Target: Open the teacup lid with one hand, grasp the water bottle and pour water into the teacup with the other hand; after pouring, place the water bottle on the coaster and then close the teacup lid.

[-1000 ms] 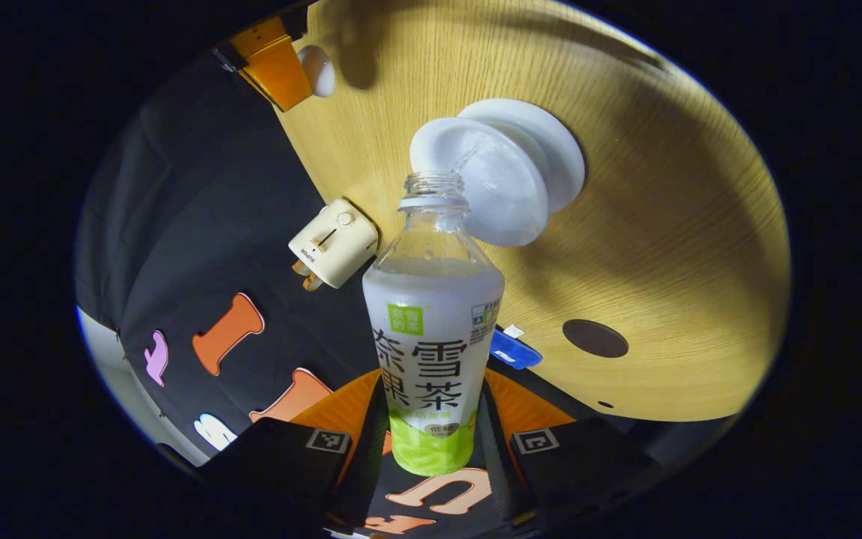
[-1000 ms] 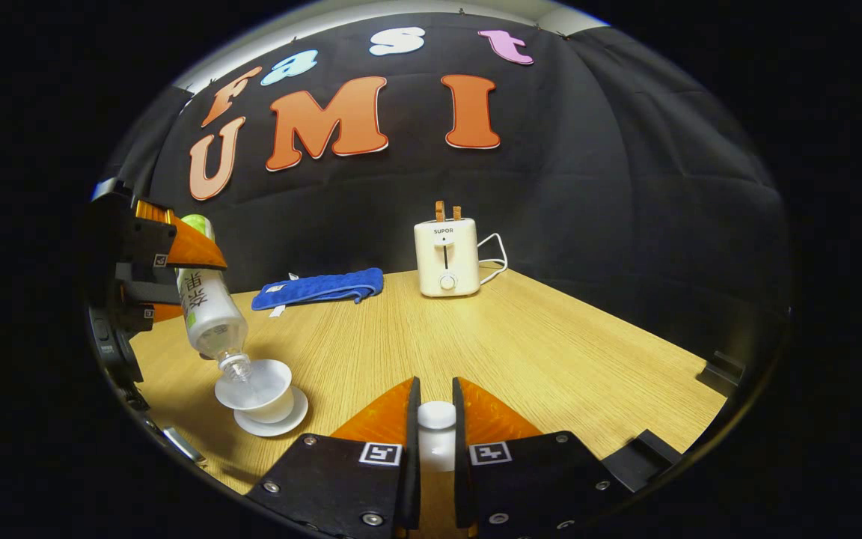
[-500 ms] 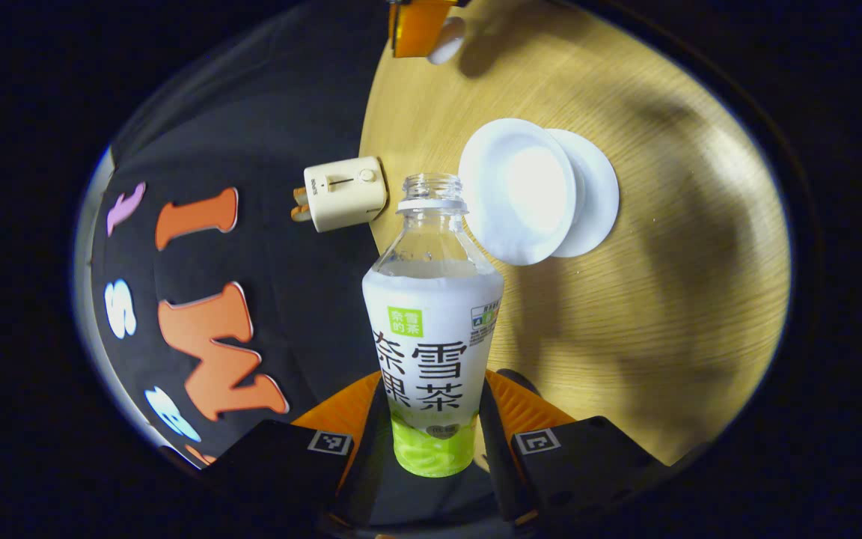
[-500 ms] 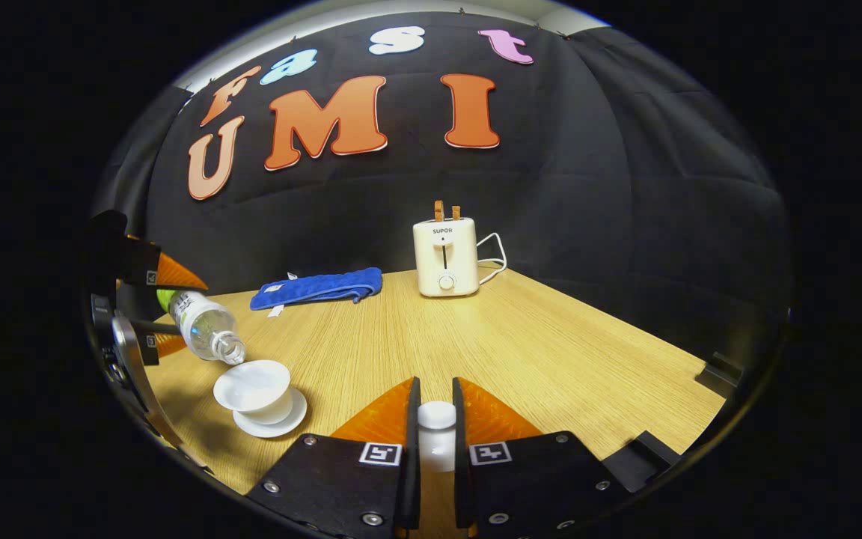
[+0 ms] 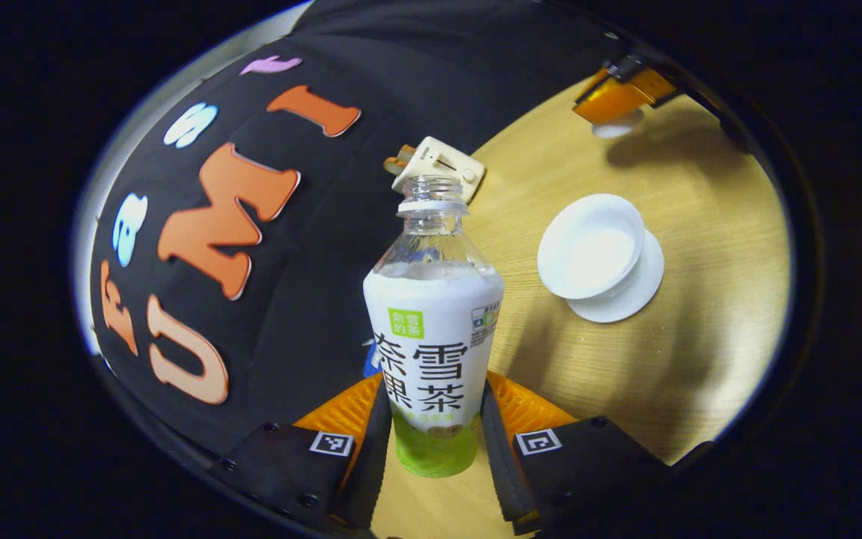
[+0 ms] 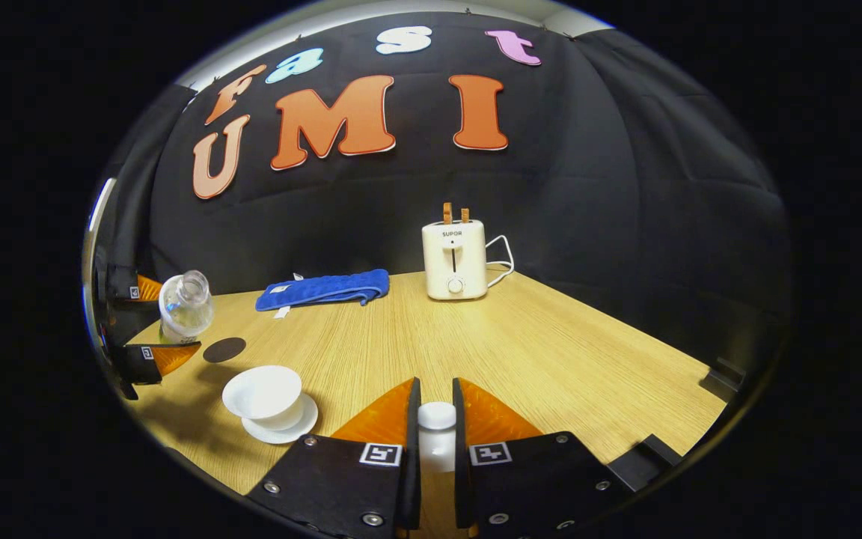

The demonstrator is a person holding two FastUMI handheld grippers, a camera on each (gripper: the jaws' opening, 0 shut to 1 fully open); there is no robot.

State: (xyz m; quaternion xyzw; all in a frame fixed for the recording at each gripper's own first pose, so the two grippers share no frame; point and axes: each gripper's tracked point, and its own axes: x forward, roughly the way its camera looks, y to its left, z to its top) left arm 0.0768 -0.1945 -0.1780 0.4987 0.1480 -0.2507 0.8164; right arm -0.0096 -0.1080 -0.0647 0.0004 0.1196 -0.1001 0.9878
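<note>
A: Where is the water bottle?

B: Left gripper is clamping it; the coaster is sitting at ten o'clock from the teacup.

A: And the lid?

B: Right gripper is pinching it. Lower the bottle upright, centred.

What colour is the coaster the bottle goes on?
Dark brown, a plain round disc; the coaster shows best in the right gripper view.

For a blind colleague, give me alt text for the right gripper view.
The right claw grips the white teacup lid above a wooden table. Farther left, the other claw holds an uncapped water bottle by a dark coaster and the open teacup.
</note>
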